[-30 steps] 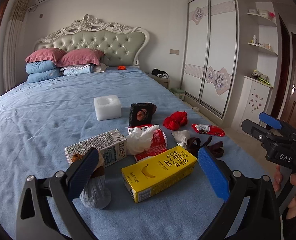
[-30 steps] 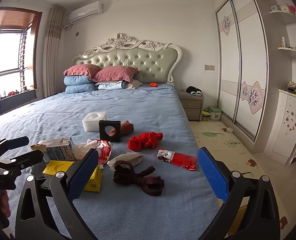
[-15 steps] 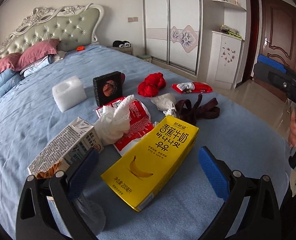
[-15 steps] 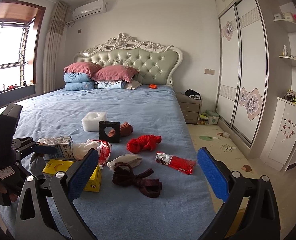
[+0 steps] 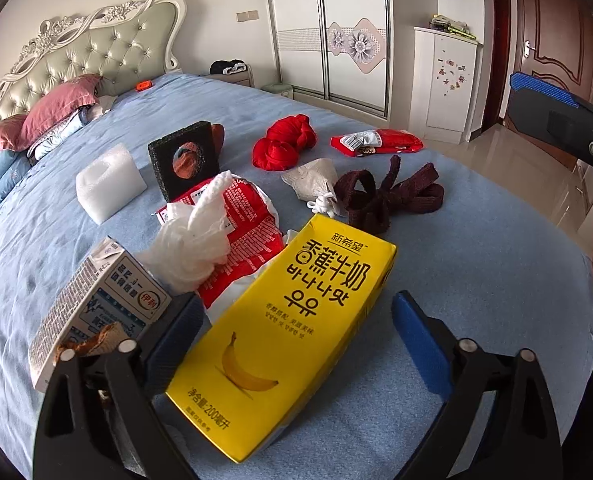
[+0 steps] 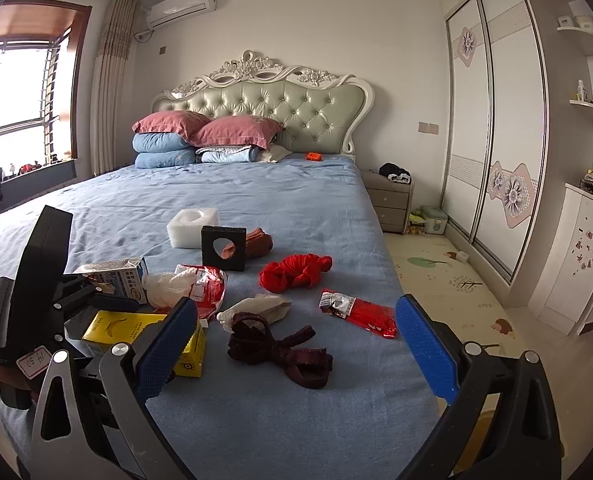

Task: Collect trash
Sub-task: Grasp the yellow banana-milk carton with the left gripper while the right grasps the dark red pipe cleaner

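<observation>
A yellow banana-milk carton [image 5: 284, 328] lies on the blue bed, and my open left gripper [image 5: 296, 336] straddles its near end without closing on it. Beside it are a grey-white milk carton [image 5: 96, 304], crumpled white tissue [image 5: 192, 248] on a red snack bag [image 5: 244, 232], and a red wrapper [image 5: 380, 142]. In the right wrist view my right gripper [image 6: 296, 348] is open and empty above the bed's near right part; the yellow carton [image 6: 136, 328] and red wrapper [image 6: 360, 312] show ahead.
A white foam block [image 5: 108, 184], black foam square [image 5: 186, 160], red cloth [image 5: 284, 142], white sock [image 5: 316, 180] and dark brown band [image 5: 384, 196] lie on the bed [image 6: 256, 200]. Pillows and headboard are far back. Wardrobe and floor are to the right.
My left gripper has moved down and forward onto the yellow carton, which now sits between its fingers. The right gripper has stayed nearly still.
</observation>
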The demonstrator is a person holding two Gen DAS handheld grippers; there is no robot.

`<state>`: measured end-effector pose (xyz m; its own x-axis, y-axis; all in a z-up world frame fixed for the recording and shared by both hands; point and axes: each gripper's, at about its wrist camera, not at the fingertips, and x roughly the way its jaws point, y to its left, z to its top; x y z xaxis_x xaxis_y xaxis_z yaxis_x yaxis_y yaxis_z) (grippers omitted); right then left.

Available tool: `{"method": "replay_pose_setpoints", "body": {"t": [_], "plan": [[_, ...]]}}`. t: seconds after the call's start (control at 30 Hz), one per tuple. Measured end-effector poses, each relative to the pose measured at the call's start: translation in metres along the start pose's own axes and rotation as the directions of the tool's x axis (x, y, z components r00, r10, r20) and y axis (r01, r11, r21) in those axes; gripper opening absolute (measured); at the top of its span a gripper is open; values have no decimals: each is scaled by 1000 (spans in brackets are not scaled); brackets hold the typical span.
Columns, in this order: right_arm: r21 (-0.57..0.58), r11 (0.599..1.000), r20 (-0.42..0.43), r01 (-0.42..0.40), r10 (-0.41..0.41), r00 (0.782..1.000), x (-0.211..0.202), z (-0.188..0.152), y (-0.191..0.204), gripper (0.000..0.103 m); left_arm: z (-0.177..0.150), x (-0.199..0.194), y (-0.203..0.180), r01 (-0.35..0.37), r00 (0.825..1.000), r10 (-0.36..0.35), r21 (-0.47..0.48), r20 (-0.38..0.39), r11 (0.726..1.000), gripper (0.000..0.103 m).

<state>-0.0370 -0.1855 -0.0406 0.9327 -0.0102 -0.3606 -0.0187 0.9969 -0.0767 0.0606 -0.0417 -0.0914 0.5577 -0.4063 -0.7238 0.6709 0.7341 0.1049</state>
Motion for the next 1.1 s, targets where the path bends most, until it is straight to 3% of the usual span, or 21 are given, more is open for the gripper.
{"method": "replay_pose_setpoints", "body": {"t": [0.3, 0.47, 0.57, 0.7, 0.83, 0.97, 1.1], "plan": [[-9, 1000, -29, -16, 16, 999, 7, -4, -2, 96, 5, -7, 5, 7, 1000, -7, -55, 2, 998, 54], [-16, 999, -50, -48, 47, 998, 14, -5, -1, 96, 1, -26, 10, 26, 998, -20, -97, 66, 995, 52], [-22, 993, -81, -114, 112, 990, 20, -5, -2, 96, 0, -37, 13, 46, 994, -33, -125, 105, 991, 52], [-38, 976, -123, -213, 207, 971, 32, -5, -10, 96, 0, -48, 17, 66, 989, -43, -167, 142, 984, 52], [-54, 936, -186, -347, 332, 925, 53, -4, -19, 96, 5, -61, 16, 90, 979, -50, -199, 200, 976, 52], [-113, 928, -270, -354, 314, 910, 80, -6, -20, 96, 10, -65, 12, 98, 973, -45, -229, 226, 969, 52], [-97, 914, -350, -393, 338, 873, 99, -11, -25, 92, 12, -57, 10, 106, 976, -54, -248, 209, 963, 52]]}}
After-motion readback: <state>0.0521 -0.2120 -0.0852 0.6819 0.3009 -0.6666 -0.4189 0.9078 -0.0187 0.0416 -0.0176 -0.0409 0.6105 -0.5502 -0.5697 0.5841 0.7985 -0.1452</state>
